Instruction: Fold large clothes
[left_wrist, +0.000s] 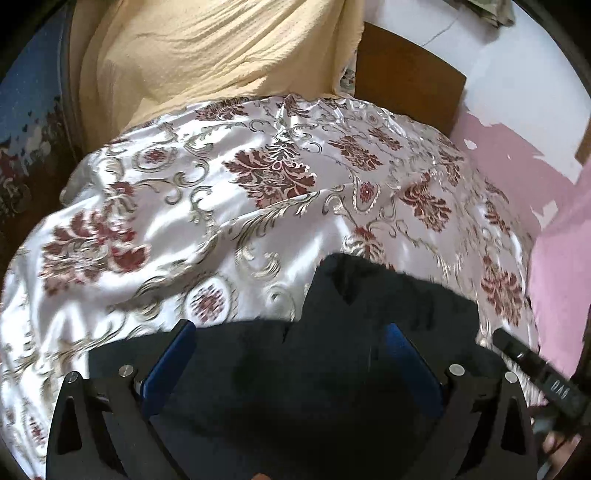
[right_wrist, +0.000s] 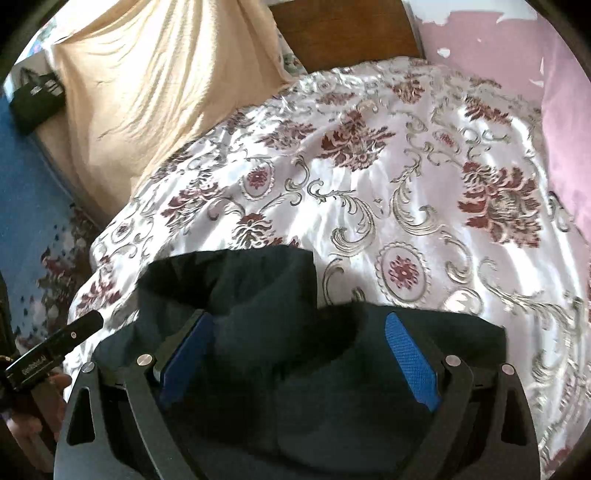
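Observation:
A dark navy garment (left_wrist: 295, 376) lies bunched on the near part of a bed covered by a shiny white spread with maroon flowers (left_wrist: 258, 177). My left gripper (left_wrist: 291, 332) is open, its blue pads (left_wrist: 173, 354) spread wide just above the dark cloth. In the right wrist view the same garment (right_wrist: 280, 369) lies in folds with a raised flap. My right gripper (right_wrist: 299, 325) is open above it, with blue pads (right_wrist: 410, 362) either side of the cloth. Neither grips fabric.
A cream blanket (left_wrist: 207, 55) hangs at the bed's far left, by a brown wooden headboard (left_wrist: 406, 74). A pink wall (left_wrist: 535, 192) runs along the right. Blue patterned floor (right_wrist: 26, 206) lies left of the bed. The other gripper's tip shows at each view's edge (right_wrist: 74, 332).

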